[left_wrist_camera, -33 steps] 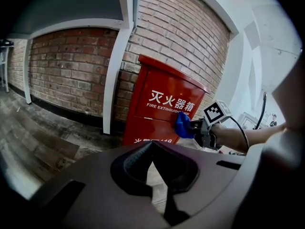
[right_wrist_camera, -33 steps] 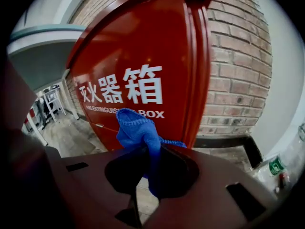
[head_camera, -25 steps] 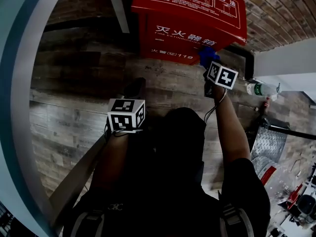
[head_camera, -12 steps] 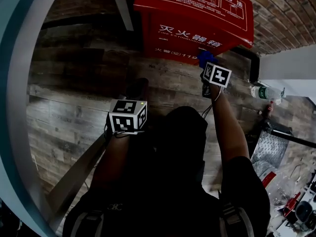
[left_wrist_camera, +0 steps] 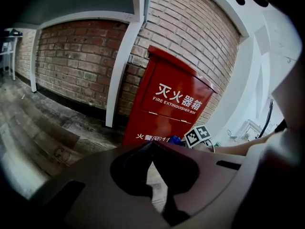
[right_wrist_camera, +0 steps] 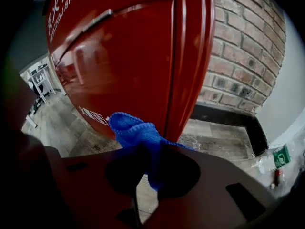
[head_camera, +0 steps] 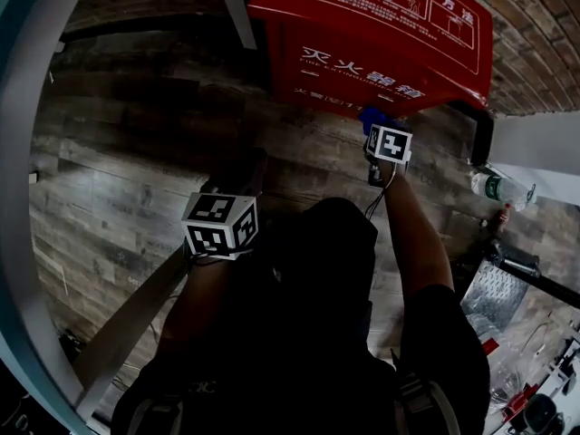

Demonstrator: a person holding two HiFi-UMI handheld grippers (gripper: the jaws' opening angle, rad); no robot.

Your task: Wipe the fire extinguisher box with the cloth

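Note:
The red fire extinguisher box (head_camera: 381, 34) stands against the brick wall, its front printed with white lettering. My right gripper (head_camera: 376, 127) is shut on a blue cloth (head_camera: 372, 115) and holds it at the lower right of the box front. In the right gripper view the cloth (right_wrist_camera: 136, 132) bunches out of the jaws, touching or nearly touching the red door (right_wrist_camera: 133, 56) next to its right edge. My left gripper (head_camera: 240, 175) hangs back over the wood floor, shut and holding nothing. From the left gripper view the box (left_wrist_camera: 171, 104) stands well ahead.
A white post (head_camera: 237, 7) runs up the wall just left of the box. A plastic bottle (head_camera: 498, 188) lies on the floor at the right, near a metal grate (head_camera: 494, 293). A black baseboard (right_wrist_camera: 228, 116) lines the brick wall.
The right gripper and its cloth have slid a little leftward along the bottom of the box front. My head view has shifted, and the left gripper has drifted slightly left.

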